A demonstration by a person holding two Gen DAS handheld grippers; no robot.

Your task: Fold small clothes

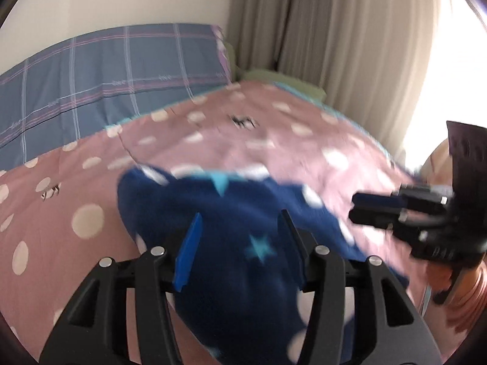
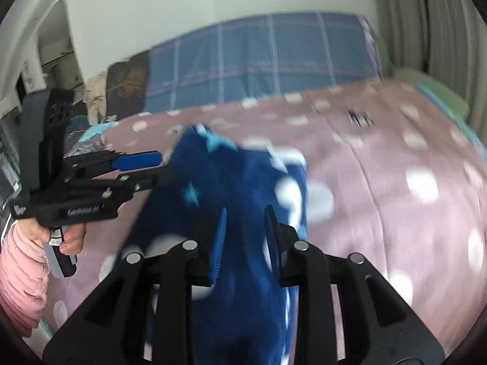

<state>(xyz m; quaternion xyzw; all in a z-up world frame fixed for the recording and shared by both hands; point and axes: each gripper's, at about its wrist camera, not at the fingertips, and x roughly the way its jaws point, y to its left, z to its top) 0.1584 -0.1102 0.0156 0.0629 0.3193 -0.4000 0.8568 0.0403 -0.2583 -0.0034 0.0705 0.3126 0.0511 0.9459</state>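
Left hand-held gripper [image 1: 240,228], black w/ blue pads: jaws apart, level over the bed, fingers straddling a dark blue fleece garment with light blue stars and white dots [image 1: 237,243]. Cloth bunches up between the fingers, but the pads are not pinched on it. From the right wrist view the left hand-held gripper [image 2: 158,167] points sideways toward the garment's [image 2: 237,213] left edge; fingertips reach the cloth edge. A hand [image 2: 68,240] wraps its grip from below, pink ribbed sleeve [image 2: 21,273] at the wrist.

Right hand-held gripper [image 2: 246,225]: jaws apart too, narrower gap, same garment running up between the fingers; can't tell if it touches the pads, motion blur. In the left wrist view the right hand-held gripper [image 1: 356,206] comes in from the right, tips close together near the garment's right edge.

Garment lies rumpled on a pink bedspread with white polka dots [image 1: 274,140], toward the near side of the bed. Beyond: blue plaid pillow [image 1: 115,76] against the wall, grey curtain [image 1: 334,30] at right, both well apart from the garment.
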